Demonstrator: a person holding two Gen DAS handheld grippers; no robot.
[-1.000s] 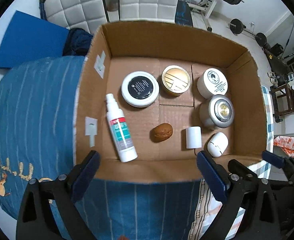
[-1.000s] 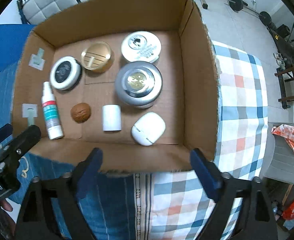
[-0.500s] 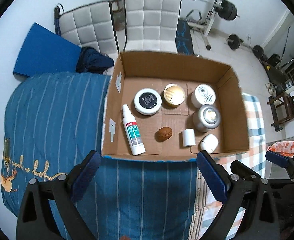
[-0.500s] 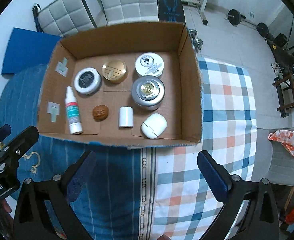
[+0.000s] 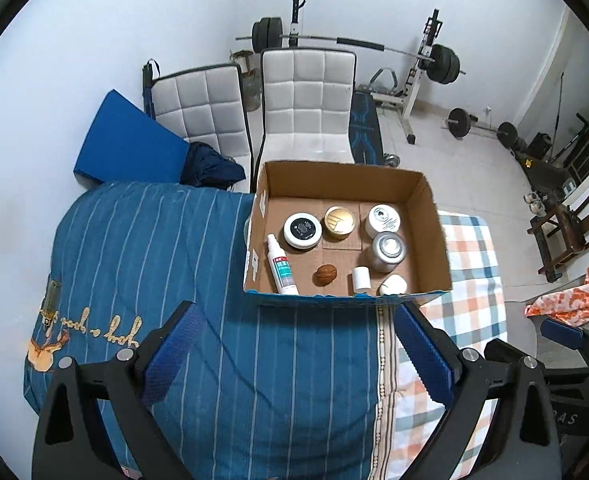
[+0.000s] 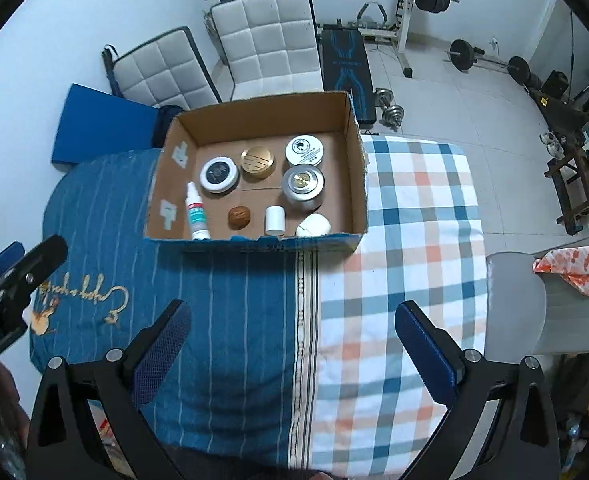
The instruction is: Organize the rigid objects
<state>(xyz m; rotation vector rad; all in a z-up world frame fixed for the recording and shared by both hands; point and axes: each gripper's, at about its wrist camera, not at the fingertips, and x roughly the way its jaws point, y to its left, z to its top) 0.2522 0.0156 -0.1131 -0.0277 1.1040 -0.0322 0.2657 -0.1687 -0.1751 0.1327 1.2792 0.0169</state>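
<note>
I'm in a spare room at home that doubles as a gym: a loaded barbell (image 5: 358, 42) on its rack against the white wall, a weight bench (image 6: 346, 64), dumbbells (image 6: 390, 110) on the tiled floor (two padded chairs (image 5: 306, 96) too), and a blue bedspread (image 5: 142, 264) under me.

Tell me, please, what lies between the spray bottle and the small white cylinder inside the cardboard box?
A brown walnut lies between the spray bottle and the white cylinder, touching neither. The right wrist view shows this most clearly.

White case (image 5: 392, 284) half hidden behind box wall (image 5: 334, 299).
</note>
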